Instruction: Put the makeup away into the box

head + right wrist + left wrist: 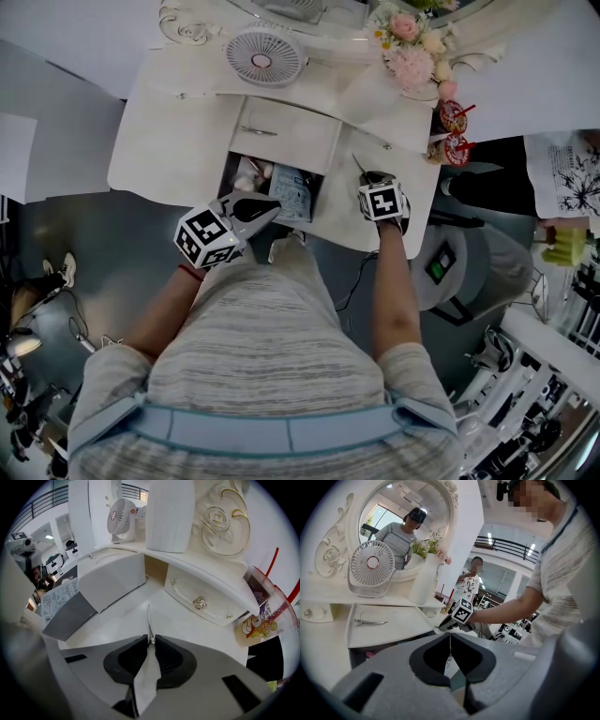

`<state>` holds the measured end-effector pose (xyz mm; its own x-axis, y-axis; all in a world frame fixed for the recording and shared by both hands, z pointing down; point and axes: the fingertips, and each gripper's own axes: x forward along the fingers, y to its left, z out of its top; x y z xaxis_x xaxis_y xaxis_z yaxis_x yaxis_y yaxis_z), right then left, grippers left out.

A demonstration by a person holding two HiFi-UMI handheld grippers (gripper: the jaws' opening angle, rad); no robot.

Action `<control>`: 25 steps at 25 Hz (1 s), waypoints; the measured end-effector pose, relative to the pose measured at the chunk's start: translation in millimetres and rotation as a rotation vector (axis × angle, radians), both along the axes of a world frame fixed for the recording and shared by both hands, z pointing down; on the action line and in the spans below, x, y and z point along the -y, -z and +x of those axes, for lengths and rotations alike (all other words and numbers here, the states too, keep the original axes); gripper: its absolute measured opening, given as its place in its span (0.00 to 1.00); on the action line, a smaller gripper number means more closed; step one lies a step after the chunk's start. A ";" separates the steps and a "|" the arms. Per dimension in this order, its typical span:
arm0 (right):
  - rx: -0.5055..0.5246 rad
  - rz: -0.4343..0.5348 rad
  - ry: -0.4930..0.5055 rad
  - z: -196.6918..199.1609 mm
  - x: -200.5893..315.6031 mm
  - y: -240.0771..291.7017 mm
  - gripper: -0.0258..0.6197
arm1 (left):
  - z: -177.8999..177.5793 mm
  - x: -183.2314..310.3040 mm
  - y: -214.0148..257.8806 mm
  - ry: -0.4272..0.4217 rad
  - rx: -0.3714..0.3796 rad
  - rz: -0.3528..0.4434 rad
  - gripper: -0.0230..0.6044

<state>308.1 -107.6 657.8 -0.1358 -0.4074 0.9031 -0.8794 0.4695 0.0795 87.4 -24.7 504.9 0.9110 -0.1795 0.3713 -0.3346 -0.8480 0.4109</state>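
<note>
"Was all the makeup in the box [229,180]?"

"Not yet. Some lay in it, just under the left tongs [272,211], which were closed on nothing. The right tongs [151,639] pinched a silver hair clip [149,620] at the table top. Another clip [370,621] waited past the left tongs."

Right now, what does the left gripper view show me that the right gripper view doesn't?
Only the left gripper view: the mirror glass with the person's reflection, and the right gripper seen from outside. Only the right gripper view: the thin metal clip pinched between that gripper's jaws, and the drawer's rose knob. Both: the white fan and the white vase.
</note>
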 end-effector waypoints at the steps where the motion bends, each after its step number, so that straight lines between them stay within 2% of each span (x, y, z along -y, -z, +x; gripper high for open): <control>1: -0.006 -0.002 0.000 -0.1 -0.4 0.1 0.12 | -0.1 0.5 0.8 0.000 -0.002 0.002 0.06; 8: -0.027 0.009 -0.013 -0.3 1.7 4.3 0.12 | -3.3 6.1 4.7 0.008 -0.015 0.013 0.06; 16: 0.025 0.076 -0.058 -15.5 0.5 37.4 0.12 | -9.5 13.2 8.3 0.020 -0.034 0.024 0.06; 25: 0.070 0.154 0.028 -67.0 -6.0 83.4 0.12 | -14.3 21.4 11.5 0.017 -0.057 0.032 0.06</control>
<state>241.1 -101.6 574.5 -0.2097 -0.5353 0.8182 -0.8720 0.4809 0.0912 73.1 -46.0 493.4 0.9271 -0.2066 0.3129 -0.3264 -0.8553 0.4023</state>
